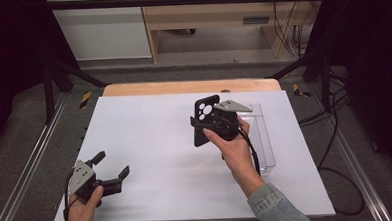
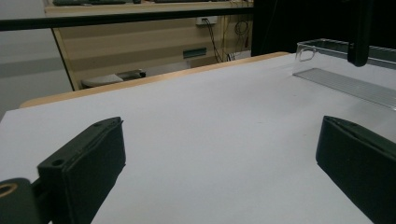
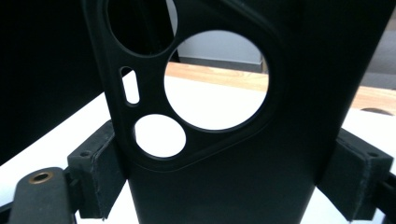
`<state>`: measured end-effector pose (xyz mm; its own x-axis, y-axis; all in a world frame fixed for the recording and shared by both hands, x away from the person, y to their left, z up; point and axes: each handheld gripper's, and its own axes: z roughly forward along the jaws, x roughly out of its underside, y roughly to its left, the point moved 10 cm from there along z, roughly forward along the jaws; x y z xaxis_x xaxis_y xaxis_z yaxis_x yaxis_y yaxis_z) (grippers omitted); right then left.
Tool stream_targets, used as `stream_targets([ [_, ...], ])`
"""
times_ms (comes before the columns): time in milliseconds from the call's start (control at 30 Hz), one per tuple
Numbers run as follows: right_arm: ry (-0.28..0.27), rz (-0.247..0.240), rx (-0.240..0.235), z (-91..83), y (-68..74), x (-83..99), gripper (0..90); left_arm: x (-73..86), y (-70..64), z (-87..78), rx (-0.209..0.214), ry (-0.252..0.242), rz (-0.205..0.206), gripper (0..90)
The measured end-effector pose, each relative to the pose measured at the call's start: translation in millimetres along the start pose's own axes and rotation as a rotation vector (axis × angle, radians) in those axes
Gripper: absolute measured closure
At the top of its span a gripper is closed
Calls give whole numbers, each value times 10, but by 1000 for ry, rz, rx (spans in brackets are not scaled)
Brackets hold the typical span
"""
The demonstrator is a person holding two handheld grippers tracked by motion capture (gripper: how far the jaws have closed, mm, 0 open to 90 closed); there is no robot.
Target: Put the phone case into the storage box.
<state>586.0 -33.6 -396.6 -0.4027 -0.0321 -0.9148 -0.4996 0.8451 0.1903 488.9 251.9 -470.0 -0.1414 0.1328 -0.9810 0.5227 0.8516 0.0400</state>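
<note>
A black phone case (image 1: 199, 138) with round camera cutouts is held upright above the white table (image 1: 150, 142), right of centre. My right gripper (image 1: 203, 124) is shut on it. In the right gripper view the case (image 3: 299, 70) stands between both pads, gripper (image 3: 227, 175) clamped on its sides. My left gripper (image 1: 112, 163) rests low at the table's front left corner, open, with nothing between its jaws. The left gripper view shows its gripper (image 2: 224, 161) spread wide over bare table.
A clear plastic tray (image 1: 262, 132) lies on the table along its right side, just beyond the right hand; it also shows at the far right as the tray (image 2: 345, 79). A wooden strip (image 1: 183, 87) borders the table's far edge. Metal rails (image 1: 31, 162) run along both sides.
</note>
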Motion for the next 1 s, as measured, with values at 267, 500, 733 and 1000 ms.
stream_targets([
  [267, -49, -3, 30, -125, -111, -164, 140, -32, 14, 17, -13, -13, 8, 15],
  [500, -87, 11, 82, -191, -347, -363, 140, -6, 20, 47, -4, -3, -4, 15],
  [733, -104, -16, 183, -227, -699, -525, 140, -8, 63, 38, -6, -14, -33, 15],
  [1000, -145, -6, 299, -255, -1115, -654, 139, 22, 34, 55, -6, 8, -9, 16],
])
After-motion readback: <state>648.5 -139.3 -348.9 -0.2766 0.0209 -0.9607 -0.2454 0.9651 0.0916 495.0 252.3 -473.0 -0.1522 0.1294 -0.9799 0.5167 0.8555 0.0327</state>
